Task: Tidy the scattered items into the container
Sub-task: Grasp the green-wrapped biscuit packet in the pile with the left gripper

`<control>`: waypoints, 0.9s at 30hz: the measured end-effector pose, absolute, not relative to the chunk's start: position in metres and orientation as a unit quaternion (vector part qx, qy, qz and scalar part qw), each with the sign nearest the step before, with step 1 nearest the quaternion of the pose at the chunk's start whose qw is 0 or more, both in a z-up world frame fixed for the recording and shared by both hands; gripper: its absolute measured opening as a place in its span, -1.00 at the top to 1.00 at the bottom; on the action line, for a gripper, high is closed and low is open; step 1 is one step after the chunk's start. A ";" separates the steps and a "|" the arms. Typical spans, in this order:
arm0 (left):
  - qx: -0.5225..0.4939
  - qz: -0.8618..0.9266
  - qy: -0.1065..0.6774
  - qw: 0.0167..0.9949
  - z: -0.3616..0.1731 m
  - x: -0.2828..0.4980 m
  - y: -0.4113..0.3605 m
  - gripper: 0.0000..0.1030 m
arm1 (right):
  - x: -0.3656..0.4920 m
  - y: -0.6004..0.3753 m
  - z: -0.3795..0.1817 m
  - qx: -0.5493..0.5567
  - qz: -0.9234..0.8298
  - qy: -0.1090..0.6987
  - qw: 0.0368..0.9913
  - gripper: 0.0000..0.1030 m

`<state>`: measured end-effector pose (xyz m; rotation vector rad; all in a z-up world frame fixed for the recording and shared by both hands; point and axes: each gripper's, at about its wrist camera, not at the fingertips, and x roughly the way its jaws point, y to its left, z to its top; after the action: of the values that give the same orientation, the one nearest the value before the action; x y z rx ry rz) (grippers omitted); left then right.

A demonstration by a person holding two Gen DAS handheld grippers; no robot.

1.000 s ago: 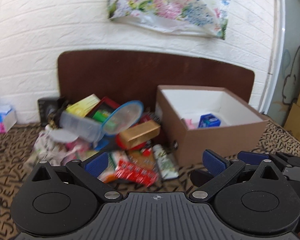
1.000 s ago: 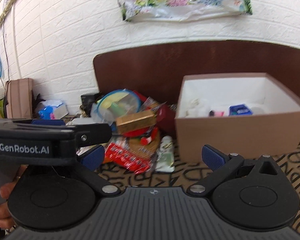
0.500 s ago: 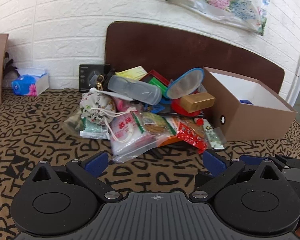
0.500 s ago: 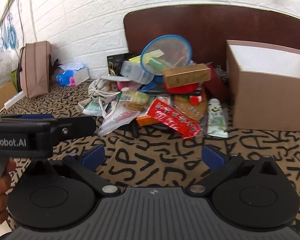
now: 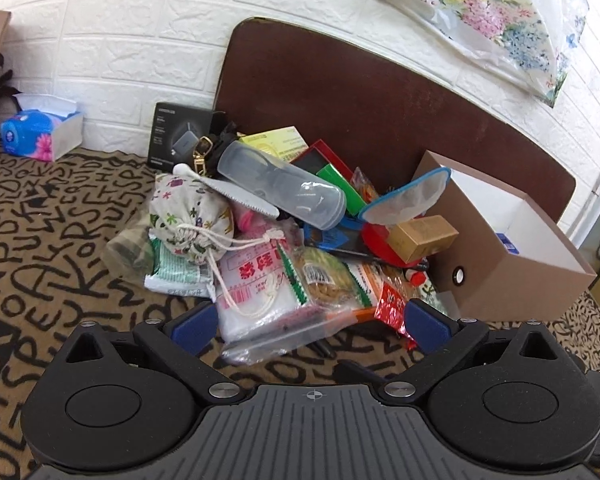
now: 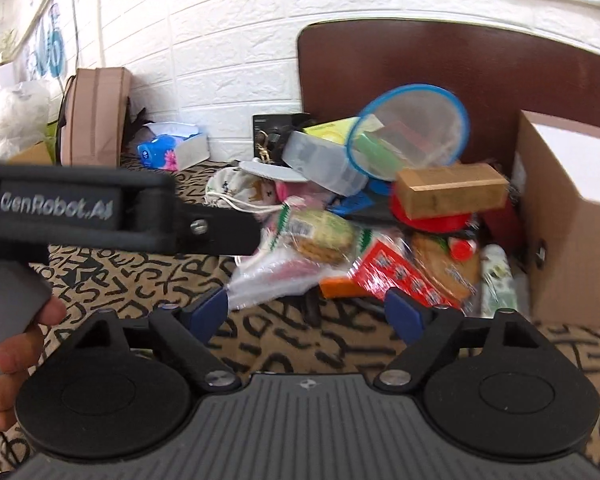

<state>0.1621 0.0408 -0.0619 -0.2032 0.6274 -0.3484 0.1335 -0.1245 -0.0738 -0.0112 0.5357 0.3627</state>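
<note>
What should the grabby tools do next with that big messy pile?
Probably ease the left tool forward and close on the clear plastic bag: it lies nearest, between the open pads, on the pile's front edge, and the brown box waits beside it.

Domestic room, probably a bedroom: white brick-pattern wall (image 5: 140,40), dark brown headboard (image 5: 360,120), letter-print bedspread (image 5: 52,248), tissue box (image 5: 40,136), and floral plastic bag (image 5: 492,12) hung on the wall.

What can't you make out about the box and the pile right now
- Brown box contents, left wrist view: the near wall hides all but a blue corner.
- Brown box, right wrist view: cut off by the right edge.
- Bottom of the pile, both views: covered by the clear bag.
- Snack labels, right wrist view: blurred.
</note>
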 end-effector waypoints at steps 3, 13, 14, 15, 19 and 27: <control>-0.092 -0.176 0.308 0.931 -0.063 0.177 0.039 -0.82 | 0.146 -0.119 -0.073 -0.013 0.182 0.258 0.949 -0.59; -0.099 -0.197 0.330 0.918 -0.072 0.219 0.033 -0.58 | 0.185 -0.109 -0.074 -0.043 0.190 0.254 0.947 -0.38; -0.100 -0.198 0.335 0.916 -0.074 0.224 0.032 -0.57 | 0.188 -0.108 -0.076 -0.043 0.188 0.256 0.947 -0.37; -0.101 -0.200 0.340 0.913 -0.077 0.229 0.031 -0.52 | 0.192 -0.109 -0.077 -0.041 0.187 0.259 0.947 -0.35; -0.104 -0.212 0.354 0.905 -0.084 0.242 0.027 -0.45 | 0.203 -0.114 -0.083 -0.023 0.188 0.271 0.944 -0.32; -0.089 -0.216 0.365 0.901 -0.091 0.259 0.014 -0.45 | 0.213 -0.118 -0.089 0.007 0.199 0.284 0.938 -0.34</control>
<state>0.2590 0.0138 -0.0909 -0.1842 0.7557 -0.4467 0.2133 -0.1181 -0.0893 0.0139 0.5792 0.4069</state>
